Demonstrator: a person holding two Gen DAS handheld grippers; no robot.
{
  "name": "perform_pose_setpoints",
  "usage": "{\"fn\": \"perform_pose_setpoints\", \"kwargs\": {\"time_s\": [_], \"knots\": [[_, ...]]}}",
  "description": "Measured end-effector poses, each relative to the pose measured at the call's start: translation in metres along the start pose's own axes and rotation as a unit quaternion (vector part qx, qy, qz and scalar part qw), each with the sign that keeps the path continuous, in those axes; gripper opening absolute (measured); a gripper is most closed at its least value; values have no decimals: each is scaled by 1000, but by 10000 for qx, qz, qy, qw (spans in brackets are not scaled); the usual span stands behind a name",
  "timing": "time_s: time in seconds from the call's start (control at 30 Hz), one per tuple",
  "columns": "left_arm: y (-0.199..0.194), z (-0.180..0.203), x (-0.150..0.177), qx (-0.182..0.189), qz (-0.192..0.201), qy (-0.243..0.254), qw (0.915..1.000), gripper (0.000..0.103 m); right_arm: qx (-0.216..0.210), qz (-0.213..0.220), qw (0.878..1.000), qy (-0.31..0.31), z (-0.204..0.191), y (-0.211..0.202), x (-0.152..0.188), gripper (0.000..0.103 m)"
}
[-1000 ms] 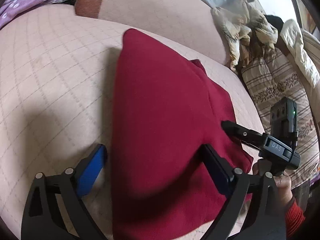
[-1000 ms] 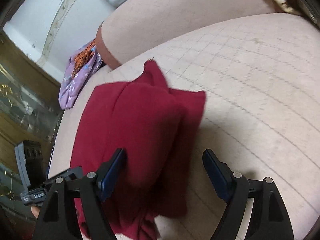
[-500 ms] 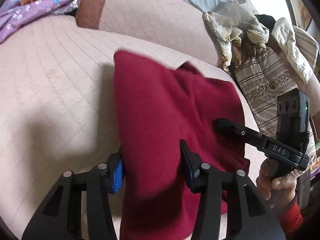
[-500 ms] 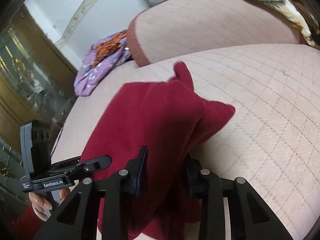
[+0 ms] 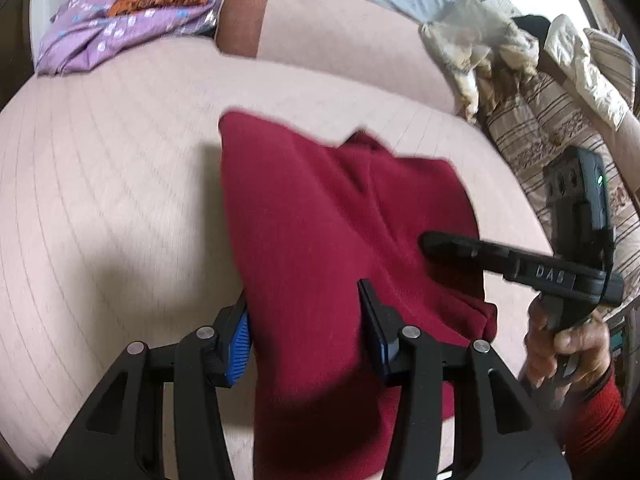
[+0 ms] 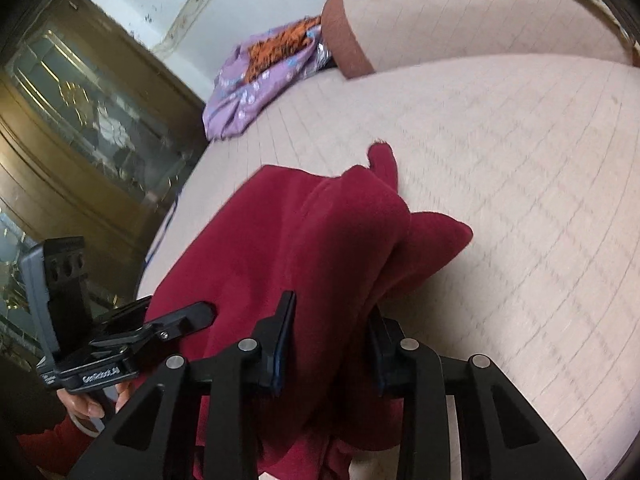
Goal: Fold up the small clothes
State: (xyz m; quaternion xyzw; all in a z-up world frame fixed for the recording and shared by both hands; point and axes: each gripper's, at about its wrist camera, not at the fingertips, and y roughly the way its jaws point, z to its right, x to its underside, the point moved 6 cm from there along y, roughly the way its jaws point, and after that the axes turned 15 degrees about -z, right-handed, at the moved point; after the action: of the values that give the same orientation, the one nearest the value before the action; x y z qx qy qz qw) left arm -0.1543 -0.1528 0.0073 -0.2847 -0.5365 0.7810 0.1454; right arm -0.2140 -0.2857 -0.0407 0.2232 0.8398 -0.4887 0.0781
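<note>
The left hand-held gripper (image 5: 306, 320) is clenched on the near edge of the red garment (image 5: 320, 220), a thick bunch of cloth filling the gap between its blue-padded fingers (image 5: 239, 332). The right hand-held gripper (image 6: 330, 334) likewise grasps a gathered fold of the same red garment, its two fingers pressed against the cloth from either side. In the left wrist view the right tool reaches in from the side, its black tip lying against the garment's right part, with the person's right hand (image 5: 568, 340) in a red sleeve wrapped round the handle. In the right wrist view the left tool comes in from the lower left, its tip at the garment's edge.

From both grips the garment runs forward and drapes onto the beige quilted sofa seat (image 5: 100, 180), its far corners resting there. Beyond it rises the sofa backrest (image 5: 340, 40). A purple patterned cloth (image 5: 120, 28) lies at the seat's far left corner, well apart from the garment, and a heap of pale and striped fabrics (image 5: 520, 92) sits at the far right.
</note>
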Motion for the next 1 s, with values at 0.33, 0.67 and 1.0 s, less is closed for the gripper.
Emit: {"fn": "perform_pose_setpoints", "kwargs": {"time_s": [0.33, 0.67, 1.0], "knots": [[-4, -19, 16, -567, 285, -242, 9977, 66, 1416, 231, 9892, -302, -23, -32, 33, 44], [-21, -8, 29, -1324, 850, 67, 9875, 71, 2335, -210, 9663, -1068, -46, 20, 65, 29], [-46, -19, 34, -1502, 1182, -327, 9810, 75, 2130, 426, 9729, -788, -56, -20, 73, 62]]}}
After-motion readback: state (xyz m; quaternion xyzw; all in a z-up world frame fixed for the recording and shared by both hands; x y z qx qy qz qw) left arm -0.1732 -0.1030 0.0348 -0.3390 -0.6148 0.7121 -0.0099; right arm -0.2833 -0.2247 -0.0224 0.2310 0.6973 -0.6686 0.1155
